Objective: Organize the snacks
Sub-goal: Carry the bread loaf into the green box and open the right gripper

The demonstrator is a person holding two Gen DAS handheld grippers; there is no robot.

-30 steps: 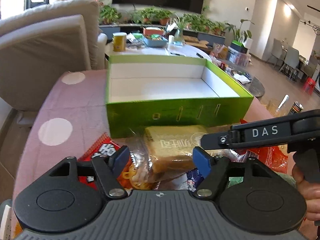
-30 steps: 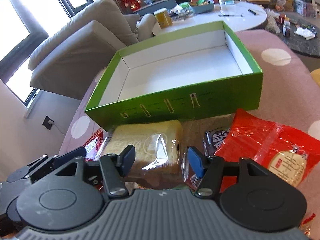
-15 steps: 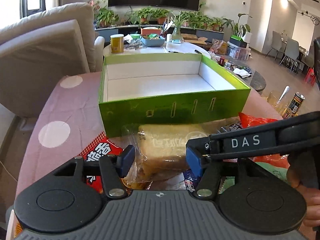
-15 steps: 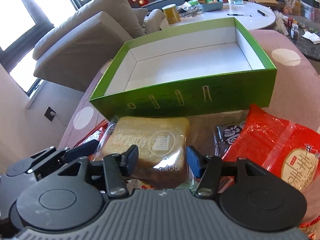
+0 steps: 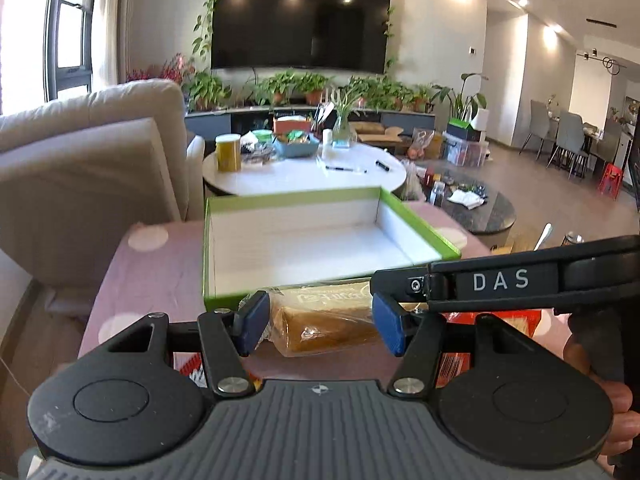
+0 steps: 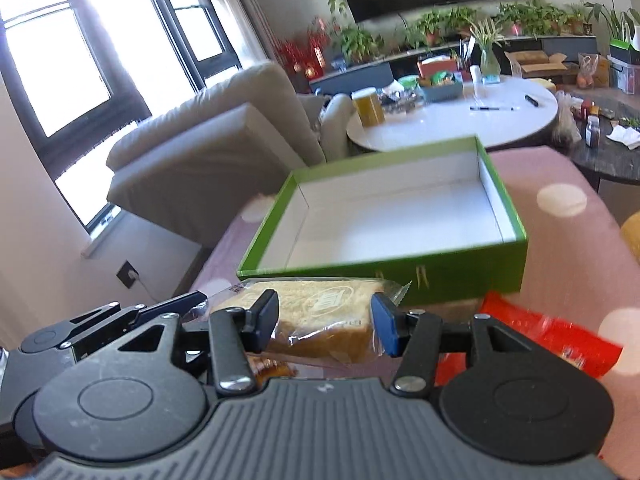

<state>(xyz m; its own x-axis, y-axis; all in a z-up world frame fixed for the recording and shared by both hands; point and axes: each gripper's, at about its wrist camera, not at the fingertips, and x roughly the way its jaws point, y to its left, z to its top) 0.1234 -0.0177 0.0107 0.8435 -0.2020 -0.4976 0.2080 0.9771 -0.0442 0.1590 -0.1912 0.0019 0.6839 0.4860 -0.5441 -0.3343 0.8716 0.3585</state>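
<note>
both tongs, left (image 5: 318, 326) and right (image 6: 324, 328), are clamping the bread pack (image 6: 320, 316), now lifting it off the counter toward the green box (image 6: 460, 272) just ahead.

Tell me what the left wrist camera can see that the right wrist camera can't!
Only the left wrist view shows the right gripper's black bar marked DAS, the person's hand holding it, and the dining chairs.

Only the right wrist view shows the bright window, the wall socket, and the left gripper poking in from the left side.

Both show the wrapped bread slice between blue fingers, the empty green box, the red snack packet, the beige sofa and the white round table.
</note>
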